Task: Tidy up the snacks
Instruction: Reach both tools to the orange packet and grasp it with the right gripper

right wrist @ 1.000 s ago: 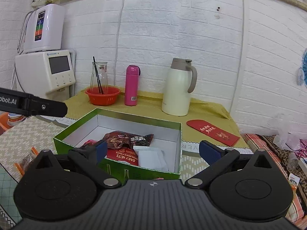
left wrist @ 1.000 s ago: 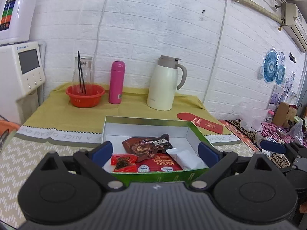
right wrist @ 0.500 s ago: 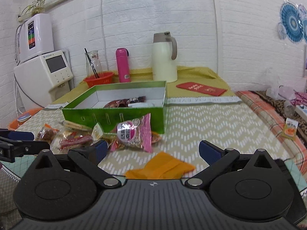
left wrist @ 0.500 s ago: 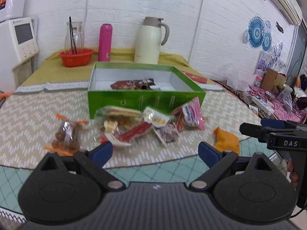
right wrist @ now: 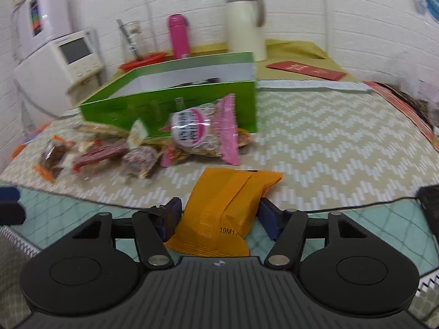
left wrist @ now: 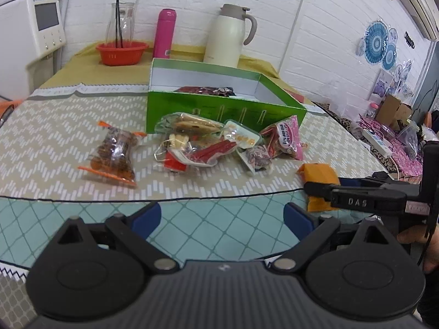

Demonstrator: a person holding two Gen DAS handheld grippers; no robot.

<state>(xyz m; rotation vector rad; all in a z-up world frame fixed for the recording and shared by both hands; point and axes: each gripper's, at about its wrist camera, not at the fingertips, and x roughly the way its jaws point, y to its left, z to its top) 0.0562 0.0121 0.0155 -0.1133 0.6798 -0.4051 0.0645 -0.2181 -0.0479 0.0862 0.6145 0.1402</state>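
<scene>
The right gripper [right wrist: 219, 219] has its fingers pressed against both sides of an orange packet [right wrist: 227, 208] lying on the tablecloth [right wrist: 329, 142] — short of the green box [right wrist: 170, 101]. The left gripper [left wrist: 222, 216] hangs spread and empty, the snack pile [left wrist: 214, 145] ahead, touching the box front.

One green box [left wrist: 225, 109], one orange packet [right wrist: 227, 208], two grippers [left wrist: 222, 216] [right wrist: 219, 216].
</scene>
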